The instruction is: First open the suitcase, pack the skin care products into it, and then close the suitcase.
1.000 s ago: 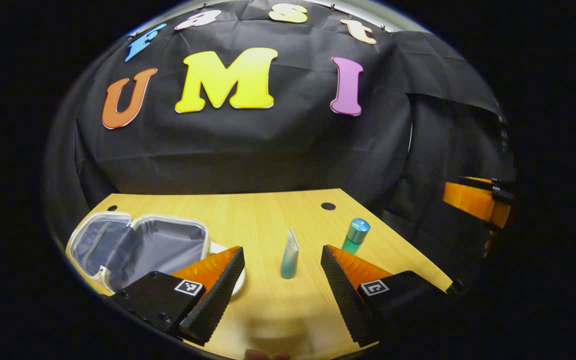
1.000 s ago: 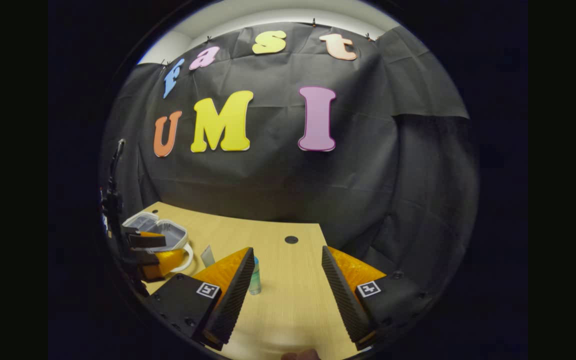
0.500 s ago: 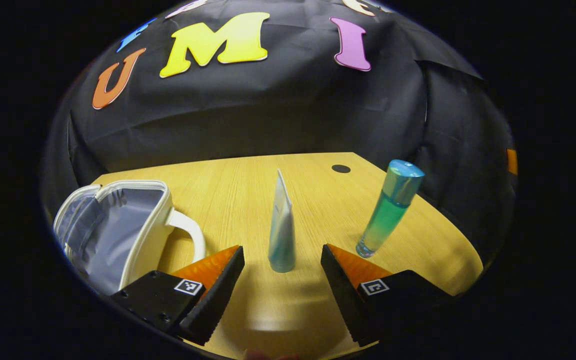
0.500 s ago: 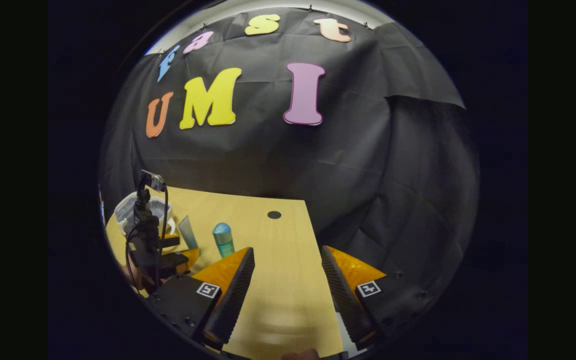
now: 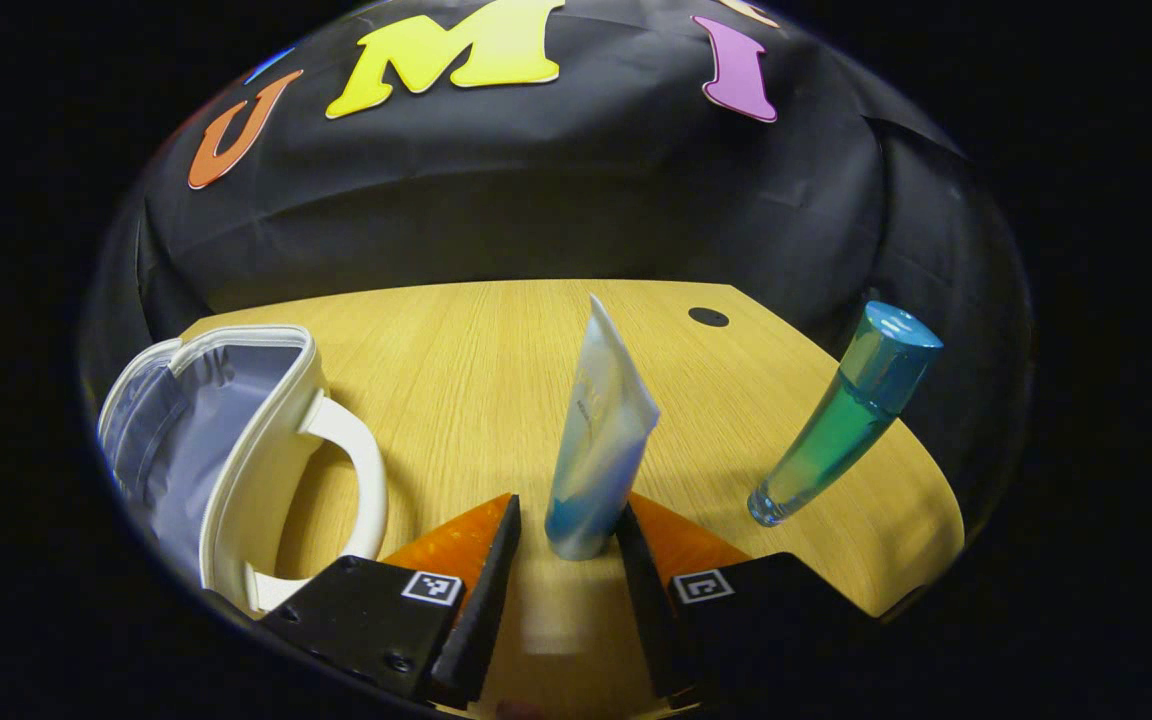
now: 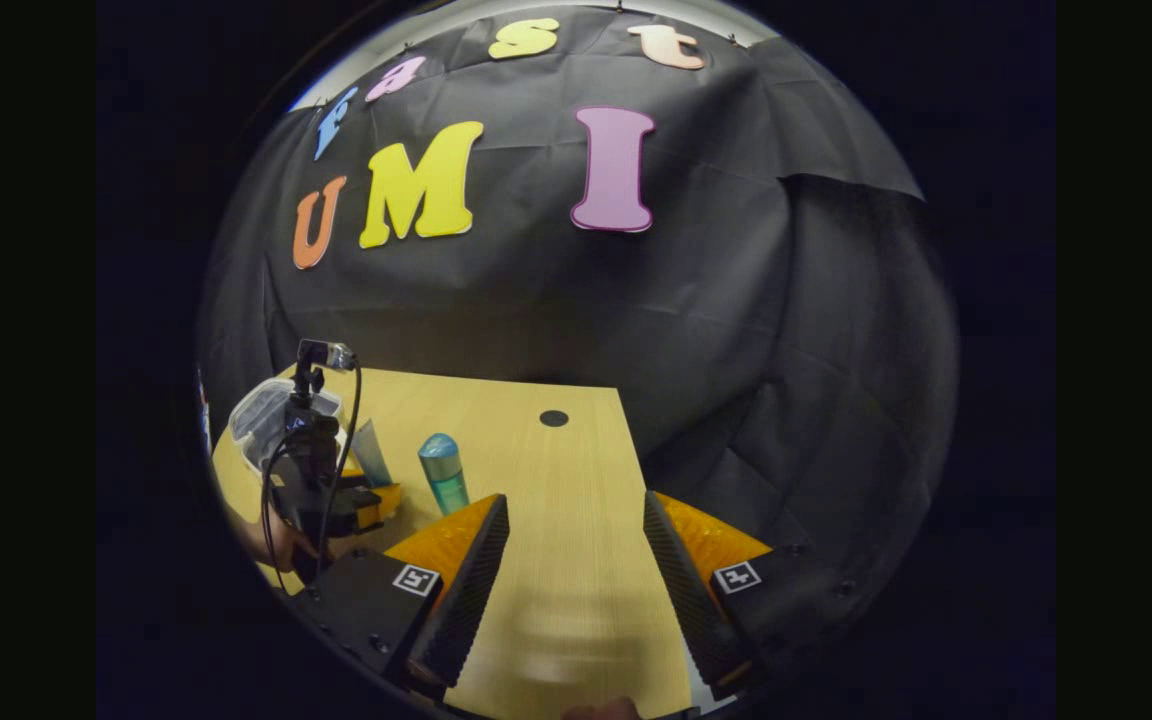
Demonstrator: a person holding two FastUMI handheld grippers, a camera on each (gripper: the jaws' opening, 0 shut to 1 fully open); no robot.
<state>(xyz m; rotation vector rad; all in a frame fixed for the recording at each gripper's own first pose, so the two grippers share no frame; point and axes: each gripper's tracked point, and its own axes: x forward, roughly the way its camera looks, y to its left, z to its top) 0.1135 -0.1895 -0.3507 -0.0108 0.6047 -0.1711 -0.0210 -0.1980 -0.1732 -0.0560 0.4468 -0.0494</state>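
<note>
Two skin care products are seen standing on the wooden table (image 5: pixel 456 350). A soft squeeze tube (image 5: pixel 601 440), pale at its flat crimped top and blue toward its round cap at the base, is stood cap-down near the front edge of the table. It is flanked closely by the ribbed fingers (image 5: pixel 484 600) of the left gripper (image 5: pixel 558 560), whose jaws are drawn narrow about its base; whether both fingers actually press on it cannot be told. A slender cylindrical bottle (image 5: pixel 841 415) of clear green liquid, topped with a glossy blue cap, is stood apart from the tube toward the right edge of the table.

Toward the left edge of the table, the small suitcase (image 5: pixel 211 440) is seen lying open, its cream shell edged with a zip, its interior lined in smooth grey fabric, and its curved white handle turned toward the tube. A round dark hole (image 5: pixel 708 317) is set in the tabletop near the far edge.

In the right gripper view, the right gripper (image 6: pixel 576 570) is held over the light wood grain at the near right part of the table, with its jaws spread wide and nothing between them. Farther off, the left gripper is seen at the tube, with its camera mount and cable rising above it.
</note>
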